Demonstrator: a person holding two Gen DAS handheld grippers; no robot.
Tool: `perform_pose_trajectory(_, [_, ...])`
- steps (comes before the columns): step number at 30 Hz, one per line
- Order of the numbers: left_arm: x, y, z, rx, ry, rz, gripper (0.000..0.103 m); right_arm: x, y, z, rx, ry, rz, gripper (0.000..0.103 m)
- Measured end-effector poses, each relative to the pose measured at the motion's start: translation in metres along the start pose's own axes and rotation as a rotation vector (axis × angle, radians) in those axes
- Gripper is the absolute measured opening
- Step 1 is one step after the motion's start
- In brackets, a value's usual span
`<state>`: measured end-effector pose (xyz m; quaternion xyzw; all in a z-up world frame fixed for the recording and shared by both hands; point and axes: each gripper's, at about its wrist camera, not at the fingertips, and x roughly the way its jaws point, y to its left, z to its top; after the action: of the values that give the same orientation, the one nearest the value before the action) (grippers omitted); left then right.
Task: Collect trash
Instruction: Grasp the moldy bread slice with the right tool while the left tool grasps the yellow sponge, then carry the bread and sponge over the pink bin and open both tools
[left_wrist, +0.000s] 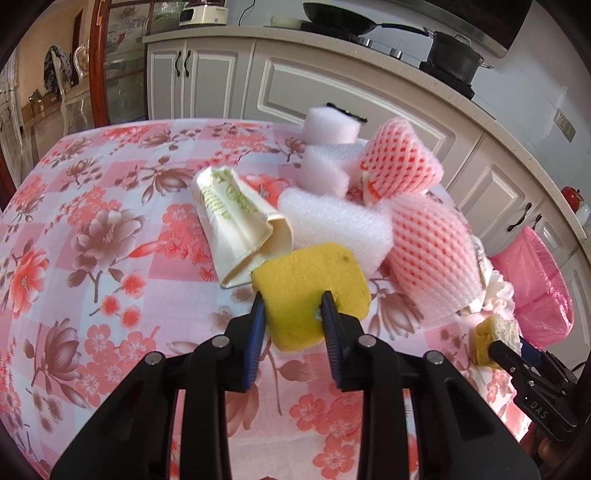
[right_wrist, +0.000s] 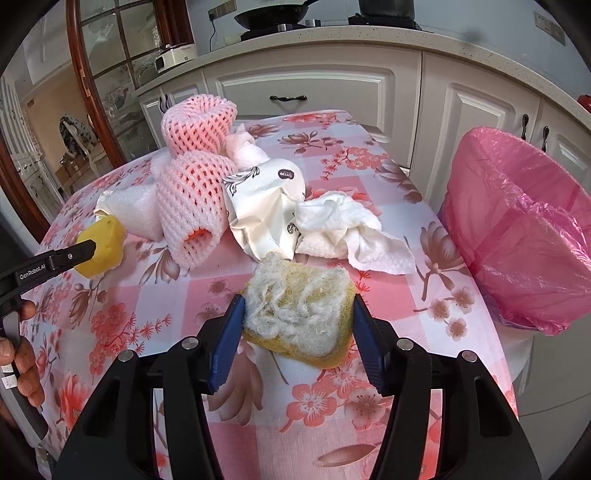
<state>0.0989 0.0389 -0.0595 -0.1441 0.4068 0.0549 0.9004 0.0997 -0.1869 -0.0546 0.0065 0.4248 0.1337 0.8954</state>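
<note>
My left gripper (left_wrist: 291, 308) is shut on a yellow sponge (left_wrist: 314, 288), just above the floral tablecloth (left_wrist: 92, 229); it also shows in the right wrist view (right_wrist: 101, 247). My right gripper (right_wrist: 297, 317) is shut on a worn sponge with a frayed white pad (right_wrist: 299, 314), also seen in the left wrist view (left_wrist: 495, 338). Behind lie a crushed paper cup (left_wrist: 236, 218), white foam pieces (left_wrist: 340, 221), pink foam fruit nets (right_wrist: 192, 206), a white wrapper (right_wrist: 266, 206) and crumpled tissue (right_wrist: 347, 229).
A bin lined with a pink bag (right_wrist: 524, 229) stands off the table's right edge. White kitchen cabinets (right_wrist: 332, 88) and a counter with pans are behind. A wooden glass door (right_wrist: 110, 74) is at left.
</note>
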Motion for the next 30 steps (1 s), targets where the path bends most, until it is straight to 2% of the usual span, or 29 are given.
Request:
perform_pose_trajectory(17, [-0.054, -0.039, 0.021, 0.057, -0.116, -0.05, 0.029, -0.048, -0.027, 0.022, 0.028, -0.117, -0.01, 0.055])
perform_pose_trajectory(30, [-0.065, -0.104, 0.033, 0.146, -0.14, -0.122, 0.029, -0.073, -0.069, 0.042, 0.061, -0.181, -0.045, 0.055])
